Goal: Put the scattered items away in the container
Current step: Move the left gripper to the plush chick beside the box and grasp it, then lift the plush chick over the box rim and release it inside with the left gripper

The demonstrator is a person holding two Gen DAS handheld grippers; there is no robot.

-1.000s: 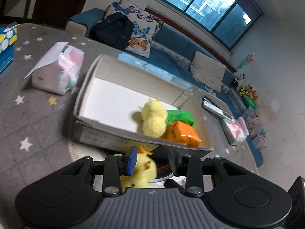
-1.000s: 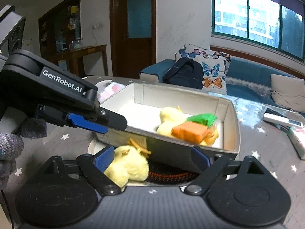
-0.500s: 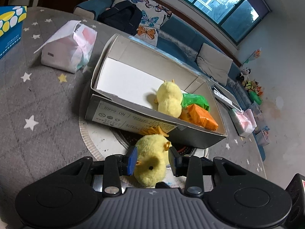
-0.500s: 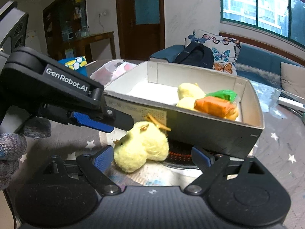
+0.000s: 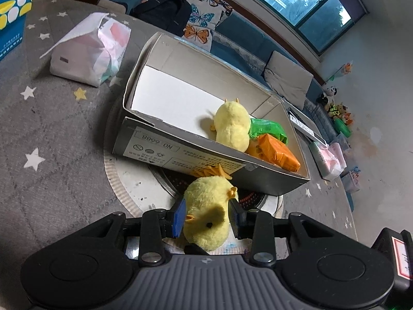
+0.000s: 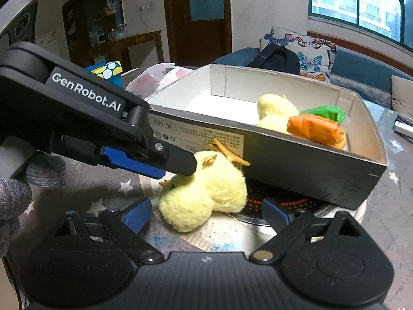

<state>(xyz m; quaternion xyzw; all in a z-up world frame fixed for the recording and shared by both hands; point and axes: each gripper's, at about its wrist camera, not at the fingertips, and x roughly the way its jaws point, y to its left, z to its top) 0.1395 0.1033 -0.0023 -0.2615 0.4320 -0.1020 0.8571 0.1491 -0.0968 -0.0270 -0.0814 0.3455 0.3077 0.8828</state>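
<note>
The left gripper [image 5: 206,218] has its jaws set narrow around the yellow plush chick [image 5: 207,213], one blue pad on each side of the soft body. From the right wrist view the pads seem to press into the plush, but I cannot tell for sure that the grip is complete. The right gripper [image 6: 206,213] hangs just before the same toy with its jaws wide and nothing between them.

The chick lies on the bench, outside the container, touching or almost touching the near wall of the cardboard box [image 5: 180,152] at its 12 o'clock. Its orange feet point toward that wall. I judge the toy to be very light and soft; it will squash under the pads and not slip, and it is not fragile. The round middle of the body is the good place to hold, not the thin feet or the beak.

Inside the box, toward 1 o'clock, there are a second plush chick [image 5: 232,126], a green packet [image 5: 268,128] and an orange packet [image 5: 280,152]; the white floor on the left part is free.

The bench has a grey cloth with stars [image 5: 51,134], and a round white mat [image 5: 134,183] is under the box. At 10 o'clock stands a tissue pack [image 5: 85,54]. Behind is a blue sofa [image 5: 240,31] with a butterfly cushion [image 5: 201,5], under a big window.
</note>
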